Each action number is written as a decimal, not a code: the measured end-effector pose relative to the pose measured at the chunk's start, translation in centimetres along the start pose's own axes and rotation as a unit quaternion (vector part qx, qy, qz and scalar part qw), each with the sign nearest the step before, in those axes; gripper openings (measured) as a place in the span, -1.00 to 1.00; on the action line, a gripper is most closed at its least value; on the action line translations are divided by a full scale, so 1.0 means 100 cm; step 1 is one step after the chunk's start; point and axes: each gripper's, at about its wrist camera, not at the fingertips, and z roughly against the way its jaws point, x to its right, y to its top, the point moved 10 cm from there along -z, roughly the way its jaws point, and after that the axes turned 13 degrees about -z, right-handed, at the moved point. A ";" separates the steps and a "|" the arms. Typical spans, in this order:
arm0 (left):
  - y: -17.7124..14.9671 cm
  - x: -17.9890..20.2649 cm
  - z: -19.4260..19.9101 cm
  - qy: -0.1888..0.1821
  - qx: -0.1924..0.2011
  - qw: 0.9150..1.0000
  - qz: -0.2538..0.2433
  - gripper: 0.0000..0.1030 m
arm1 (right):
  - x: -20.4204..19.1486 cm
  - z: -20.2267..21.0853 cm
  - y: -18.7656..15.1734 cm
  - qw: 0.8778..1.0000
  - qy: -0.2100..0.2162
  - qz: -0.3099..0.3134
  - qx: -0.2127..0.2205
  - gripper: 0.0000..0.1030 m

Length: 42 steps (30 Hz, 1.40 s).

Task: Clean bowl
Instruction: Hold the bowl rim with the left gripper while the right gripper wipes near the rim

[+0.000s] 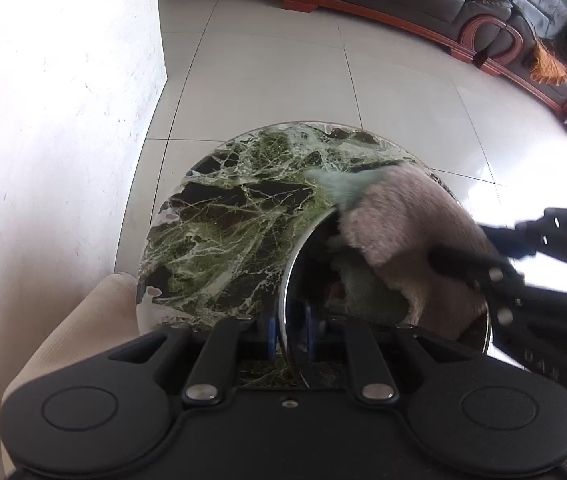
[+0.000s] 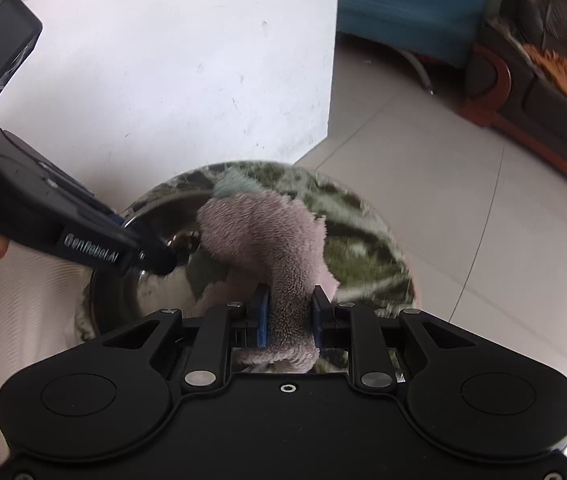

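left claw point(image 1: 291, 336) clamps bowl point(image 1: 289, 280) rim | cloth point(image 1: 403, 232) inside bowl | marble table point(image 1: 227, 220)

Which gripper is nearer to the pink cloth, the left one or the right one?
Right. The right gripper is shut on the pink cloth over the bowl. The left gripper pinches the bowl's rim, beside the cloth.

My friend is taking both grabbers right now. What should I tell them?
Left gripper: shut on the rim of the shiny round metal bowl, steadying it.
Right gripper: shut on the fluffy pink cloth, which hangs into the bowl.
The bowl sits on the small round green marble table.
Done: bowl held, cloth inside.
Left: wipe all round the inside. I cannot tell how clean it is yet.
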 end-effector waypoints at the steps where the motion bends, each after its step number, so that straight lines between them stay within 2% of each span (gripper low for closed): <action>1: 0.000 0.000 0.000 0.000 0.000 1.000 -0.001 -0.75 | -0.001 -0.003 0.006 1.000 0.002 0.005 0.003 -0.61; 4: 0.000 0.000 0.000 -0.002 0.000 1.000 -0.001 -0.75 | -0.008 -0.011 0.020 1.000 0.011 0.020 0.007 -0.61; 7: -0.001 0.000 0.000 0.000 0.002 1.000 0.002 -0.75 | -0.006 -0.014 0.020 1.000 0.013 0.011 0.009 -0.61; 14: 0.000 0.001 0.000 0.000 0.003 1.000 0.002 -0.74 | 0.009 -0.001 -0.017 0.998 0.009 -0.053 -0.015 -0.61; 17: 0.001 0.003 0.000 0.003 0.000 1.000 -0.009 -0.73 | 0.008 0.005 -0.023 0.998 0.007 -0.053 -0.016 -0.61; 20: 0.001 0.003 -0.001 0.003 -0.002 1.000 -0.016 -0.73 | 0.004 0.007 -0.011 0.999 0.001 -0.031 -0.005 -0.61; 24: 0.001 0.004 -0.001 0.003 -0.002 1.000 -0.018 -0.73 | 0.001 -0.004 0.014 1.000 0.016 -0.023 0.007 -0.61; 27: 0.001 0.004 -0.001 0.006 -0.002 1.000 -0.017 -0.73 | 0.001 -0.011 0.016 0.999 0.016 -0.027 0.006 -0.61; 34: 0.001 0.004 -0.001 0.004 0.002 1.000 -0.012 -0.70 | 0.012 -0.001 -0.025 0.996 0.013 -0.081 -0.017 -0.61; 37: 0.002 0.005 -0.001 0.005 0.000 1.000 -0.017 -0.69 | 0.009 0.006 -0.032 0.996 0.009 -0.086 -0.022 -0.59; 42: -0.001 0.005 -0.002 0.004 -0.003 1.000 -0.022 -0.69 | 0.008 0.004 -0.010 0.998 0.003 -0.060 -0.004 -0.59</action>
